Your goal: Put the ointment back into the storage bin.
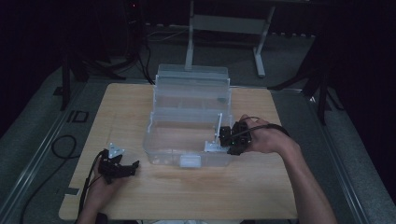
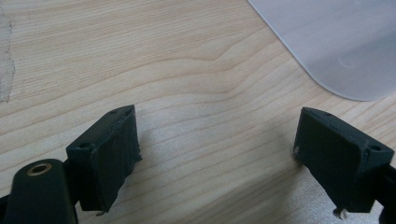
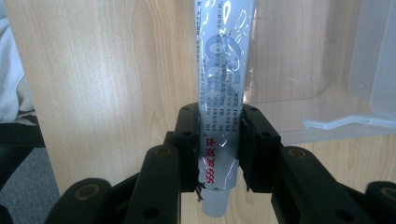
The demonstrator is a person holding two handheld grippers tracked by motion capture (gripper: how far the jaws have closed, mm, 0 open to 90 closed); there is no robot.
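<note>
A clear plastic storage box [image 1: 187,135] stands open in the middle of the wooden table [image 1: 261,186], its lid raised at the back. My right gripper [image 1: 225,138] is at the box's front right corner, shut on a white and silver tube [image 1: 217,127] with red print. In the right gripper view, the tube [image 3: 224,56] runs up from between the jaws of the gripper [image 3: 219,149], cap end toward the camera. My left gripper [image 1: 130,169] rests open on the table, left of the box's front. In its own view the gripper [image 2: 217,135] holds nothing, with a box corner [image 2: 336,42] ahead.
A metal table frame [image 1: 189,42] stands on the floor behind the table. A black cable [image 1: 63,144] loops on the floor at the left. Bare wood lies in front of the box and on both sides. The surroundings are dark.
</note>
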